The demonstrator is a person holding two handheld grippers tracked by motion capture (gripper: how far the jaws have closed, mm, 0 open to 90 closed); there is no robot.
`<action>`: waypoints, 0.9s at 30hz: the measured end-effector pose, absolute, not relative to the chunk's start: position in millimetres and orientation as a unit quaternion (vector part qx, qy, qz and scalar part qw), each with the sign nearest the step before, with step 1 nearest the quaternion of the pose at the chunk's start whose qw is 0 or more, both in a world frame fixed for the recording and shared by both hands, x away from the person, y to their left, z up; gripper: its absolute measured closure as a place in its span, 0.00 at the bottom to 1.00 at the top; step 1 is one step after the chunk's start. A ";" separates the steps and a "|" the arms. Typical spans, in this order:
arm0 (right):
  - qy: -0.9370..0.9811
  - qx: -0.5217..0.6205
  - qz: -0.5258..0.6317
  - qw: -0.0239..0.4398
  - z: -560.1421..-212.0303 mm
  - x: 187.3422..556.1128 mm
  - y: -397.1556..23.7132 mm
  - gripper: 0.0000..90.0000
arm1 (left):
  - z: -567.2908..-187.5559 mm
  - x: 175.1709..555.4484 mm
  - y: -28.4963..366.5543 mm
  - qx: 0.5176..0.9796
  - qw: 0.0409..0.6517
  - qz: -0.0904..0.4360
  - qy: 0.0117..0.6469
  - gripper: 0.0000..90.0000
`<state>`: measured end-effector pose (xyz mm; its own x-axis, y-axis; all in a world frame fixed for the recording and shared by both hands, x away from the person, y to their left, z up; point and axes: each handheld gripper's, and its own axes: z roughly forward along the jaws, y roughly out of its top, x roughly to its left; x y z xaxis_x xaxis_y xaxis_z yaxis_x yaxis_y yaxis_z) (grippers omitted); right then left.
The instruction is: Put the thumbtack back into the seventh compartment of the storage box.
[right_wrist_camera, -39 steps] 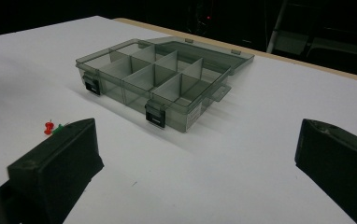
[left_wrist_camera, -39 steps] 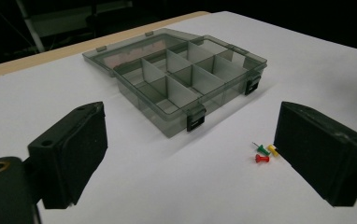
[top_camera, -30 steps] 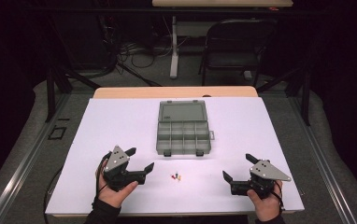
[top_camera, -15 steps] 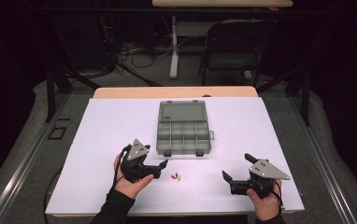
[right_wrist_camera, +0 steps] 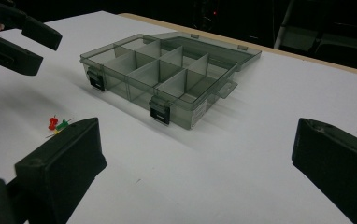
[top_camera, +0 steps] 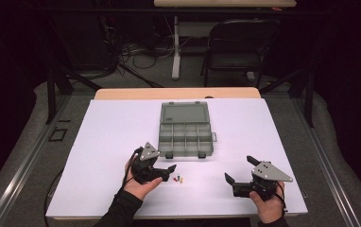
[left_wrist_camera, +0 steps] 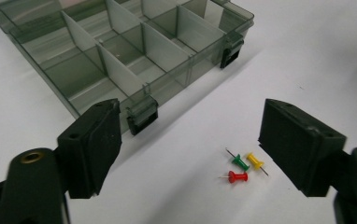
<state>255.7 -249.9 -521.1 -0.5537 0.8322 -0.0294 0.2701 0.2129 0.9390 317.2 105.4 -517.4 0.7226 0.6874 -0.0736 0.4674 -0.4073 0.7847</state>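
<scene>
Pins [left_wrist_camera: 242, 165], red, green and yellow, lie near the table's [top_camera: 98, 142] front edge, between the wide-open, empty left gripper's [top_camera: 162, 170] jaws; right gripper [top_camera: 237, 179] likewise.

Open table around pushpins [left_wrist_camera: 242, 165] – organizer box [top_camera: 185, 132] (lid open) behind

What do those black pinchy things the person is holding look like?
Each tool is black, with two chunky, blocky jaws. The left tool and right tool each carry a grey three-cornered plate on top, and thin black cables trail back by the wrists. The left arm wears a dark sleeve.
</scene>
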 end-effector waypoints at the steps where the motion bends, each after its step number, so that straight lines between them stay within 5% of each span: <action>1: 0.726 0.379 0.499 0.282 -521.2 255.7 -250.0 0.02 | -519.0 316.5 104.0 0.829 0.416 0.129 0.350 0.25; 15: 0.727 0.379 0.500 0.279 -522.3 256.4 -250.3 0.04 | -536.5 310.0 94.4 0.846 0.400 0.117 0.333 0.50; 27: 0.728 0.380 0.499 0.276 -522.7 256.6 -250.6 0.06 | -543.6 309.4 91.5 0.854 0.392 0.097 0.328 0.54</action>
<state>256.6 -250.6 -522.7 -0.5593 0.8287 -0.0221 0.2780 0.2126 0.9368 309.4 91.5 -543.6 0.7660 0.6364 -0.0909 0.4836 -0.4772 0.7337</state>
